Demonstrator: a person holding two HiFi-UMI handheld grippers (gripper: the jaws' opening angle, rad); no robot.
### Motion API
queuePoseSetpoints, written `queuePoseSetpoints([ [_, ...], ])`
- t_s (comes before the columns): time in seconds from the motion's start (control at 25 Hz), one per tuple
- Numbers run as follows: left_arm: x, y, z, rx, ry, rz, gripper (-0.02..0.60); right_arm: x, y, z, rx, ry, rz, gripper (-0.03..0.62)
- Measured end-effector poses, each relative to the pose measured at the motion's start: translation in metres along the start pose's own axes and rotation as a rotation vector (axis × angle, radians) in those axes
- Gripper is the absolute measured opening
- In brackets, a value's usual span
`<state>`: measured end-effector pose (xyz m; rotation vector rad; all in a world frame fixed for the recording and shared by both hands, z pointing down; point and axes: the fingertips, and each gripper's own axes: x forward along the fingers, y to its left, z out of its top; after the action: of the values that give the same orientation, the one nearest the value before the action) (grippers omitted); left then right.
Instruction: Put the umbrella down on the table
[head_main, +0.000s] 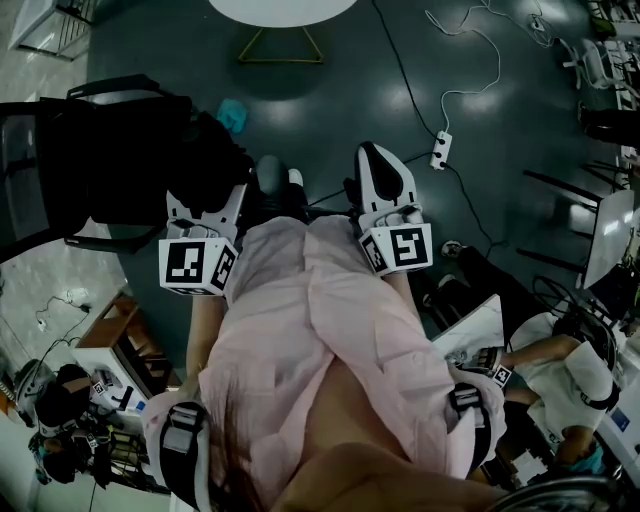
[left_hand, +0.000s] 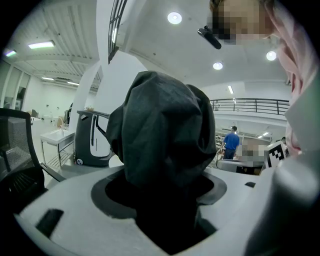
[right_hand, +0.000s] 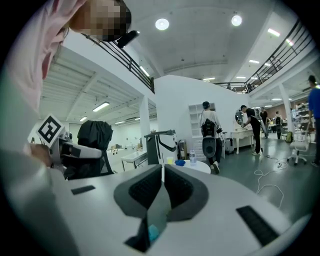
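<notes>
The umbrella is a bundle of black folded fabric standing up between the jaws of my left gripper, which is shut on it. In the head view the umbrella is a dark mass ahead of the left gripper, low over the floor. My right gripper is beside it, held in front of the person's pink shirt. Its jaws are shut together with nothing between them. A round white table stands ahead at the top edge of the head view. The right gripper view shows the same table further off.
A black mesh chair stands close on the left. A power strip with a white cable lies on the dark floor to the right. A seated person and desks are at the lower right. On the table stand a bottle and small items.
</notes>
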<state>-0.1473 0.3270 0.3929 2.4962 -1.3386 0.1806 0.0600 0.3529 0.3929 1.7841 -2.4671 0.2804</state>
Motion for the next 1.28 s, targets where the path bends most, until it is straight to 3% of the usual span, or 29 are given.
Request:
queuePoseSetpoints([
  [0.28, 0.025, 0.025, 0.014, -0.019, -0.015, -0.012, 0.321, 0.04, 0.0, 0.002, -0.004, 0.008, 0.016, 0.034],
  [0.52, 0.062, 0.063, 0.041, 0.003, -0.019, -0.047, 0.321, 0.098, 0.0, 0.032, -0.002, -0.034, 0.007, 0.034],
  [0.84, 0.105, 0.096, 0.066, 0.028, -0.013, -0.099, 0.321, 0.143, -0.006, 0.048, -0.002, -0.038, -0.05, 0.034],
  [1.08, 0.134, 0.111, 0.064, 0.001, 0.019, -0.089, 0.321, 0.171, -0.025, 0.048, 0.007, -0.021, -0.075, 0.034],
  [1.28, 0.164, 0.114, 0.068, -0.015, 0.039, -0.063, 0.321, 0.201, -0.048, 0.05, 0.029, -0.008, -0.046, 0.034],
])
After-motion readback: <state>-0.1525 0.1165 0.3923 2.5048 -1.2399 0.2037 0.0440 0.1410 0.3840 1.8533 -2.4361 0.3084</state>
